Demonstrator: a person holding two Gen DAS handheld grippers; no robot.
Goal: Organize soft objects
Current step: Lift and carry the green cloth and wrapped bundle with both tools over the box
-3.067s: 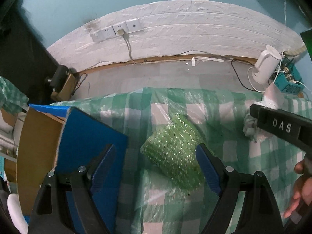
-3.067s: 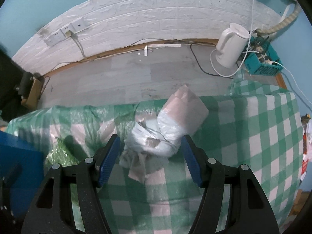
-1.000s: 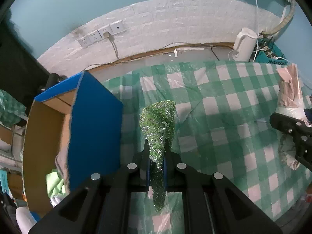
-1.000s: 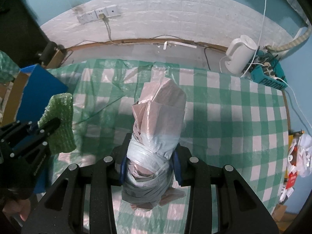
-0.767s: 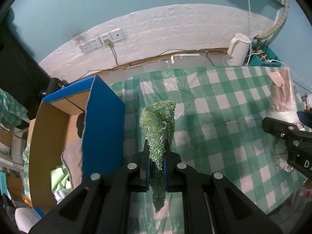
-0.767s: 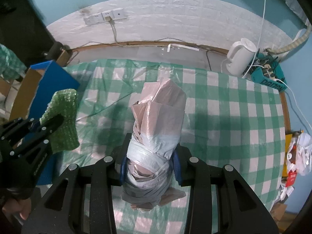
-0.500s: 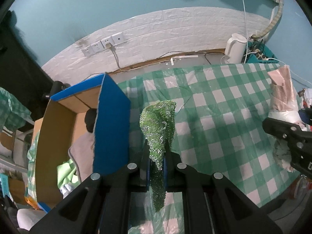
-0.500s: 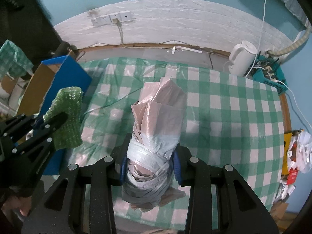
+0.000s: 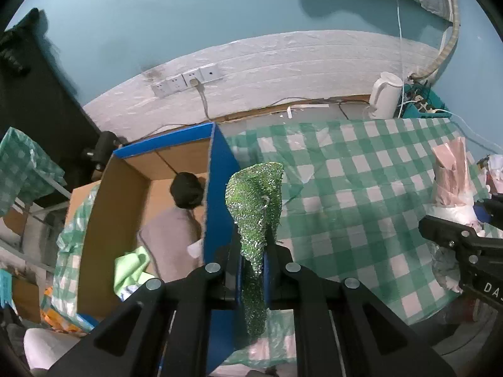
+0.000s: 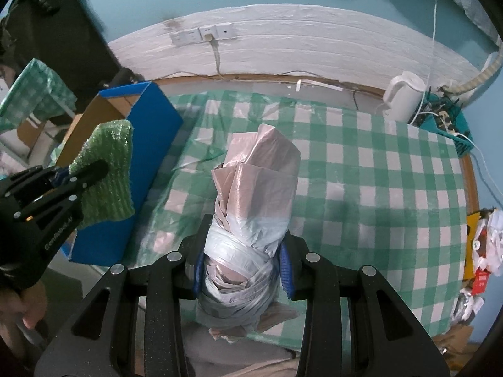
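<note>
While both bundles are held off the table, each runs lengthwise along the fingers that hold it, its free end pointing forward and away from the hand. The left gripper (image 9: 251,262) is clamped tight on a green bubble wrap piece (image 9: 256,207), pinching it at a narrow waist so that it fans out wide at the far end and trails a thin tail back between the jaws. Its surface is bright green and covered in small shiny bubbles. It hangs just beside the blue wall of the cardboard box (image 9: 217,188), over the table edge.

In the right wrist view, the right gripper (image 10: 242,267) grips a plastic bag bundle (image 10: 254,207), its jaws part-way closed on the thick wound end. That end is pale grey-white film wrapped round and round; the forward part is crumpled pinkish film ending in folded corners. The bundle is above the green checked tablecloth (image 10: 377,188), near the front edge of the table.

Inside the box lie a black lump, a grey cloth (image 9: 171,238) and a light green cloth (image 9: 130,267). A white kettle (image 10: 404,95) stands on the floor by the wall.
</note>
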